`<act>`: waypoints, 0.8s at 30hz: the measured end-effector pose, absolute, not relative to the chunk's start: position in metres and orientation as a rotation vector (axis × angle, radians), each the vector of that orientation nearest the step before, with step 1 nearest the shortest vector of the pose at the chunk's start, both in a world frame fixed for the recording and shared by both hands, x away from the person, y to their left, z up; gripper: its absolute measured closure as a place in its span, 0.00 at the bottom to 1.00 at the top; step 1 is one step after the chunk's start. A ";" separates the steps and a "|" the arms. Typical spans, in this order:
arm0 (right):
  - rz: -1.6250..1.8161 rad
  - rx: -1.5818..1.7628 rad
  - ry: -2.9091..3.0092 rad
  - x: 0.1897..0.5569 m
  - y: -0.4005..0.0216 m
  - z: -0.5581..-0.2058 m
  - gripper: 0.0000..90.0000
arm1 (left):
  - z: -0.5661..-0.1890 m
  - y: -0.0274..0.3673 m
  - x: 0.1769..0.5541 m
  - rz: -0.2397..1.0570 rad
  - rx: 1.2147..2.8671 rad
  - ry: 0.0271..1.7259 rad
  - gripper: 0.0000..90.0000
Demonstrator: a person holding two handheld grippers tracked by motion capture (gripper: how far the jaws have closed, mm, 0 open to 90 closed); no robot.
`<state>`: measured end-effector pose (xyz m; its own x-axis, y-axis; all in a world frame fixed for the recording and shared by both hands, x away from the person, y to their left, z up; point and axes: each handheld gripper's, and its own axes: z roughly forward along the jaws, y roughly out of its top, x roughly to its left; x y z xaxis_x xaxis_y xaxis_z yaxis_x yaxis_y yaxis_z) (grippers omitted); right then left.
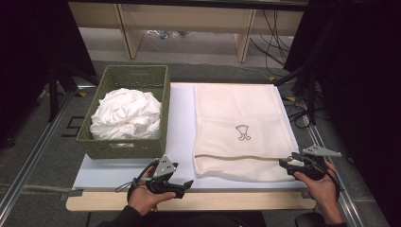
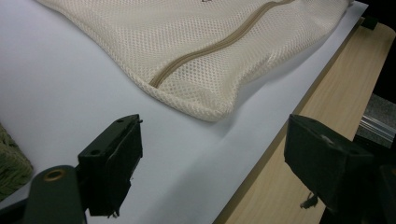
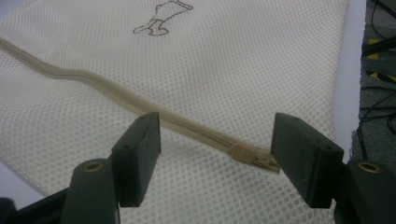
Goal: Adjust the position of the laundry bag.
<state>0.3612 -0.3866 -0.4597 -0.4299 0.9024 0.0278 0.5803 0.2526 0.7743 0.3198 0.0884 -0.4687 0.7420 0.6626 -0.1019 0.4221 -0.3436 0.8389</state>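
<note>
A cream mesh laundry bag [image 1: 236, 127] lies flat on the white board [image 1: 182, 118], with a small drawn logo [image 1: 243, 133] and a zipper [image 1: 231, 156] running across near its front edge. My right gripper [image 1: 285, 163] hovers open at the bag's front right corner. In the right gripper view its jaws [image 3: 217, 128] straddle the zipper's end, with the zipper pull [image 3: 240, 151] just between them and untouched. My left gripper [image 1: 183, 184] is open near the board's front edge, left of the bag. In the left gripper view, the left gripper [image 2: 215, 135] faces the bag's corner [image 2: 205, 105] with nothing between its pads.
A green woven basket [image 1: 163, 101] holding a crumpled white cloth [image 1: 125, 113] stands at the board's left. A wooden table edge [image 1: 213, 201] runs along the front. Cables [image 1: 302, 113] and dark stands lie off the right side.
</note>
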 end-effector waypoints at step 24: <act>1.031 1.384 2.099 0.365 -0.397 -0.463 0.38 | -0.471 0.067 0.335 0.329 2.004 0.795 0.21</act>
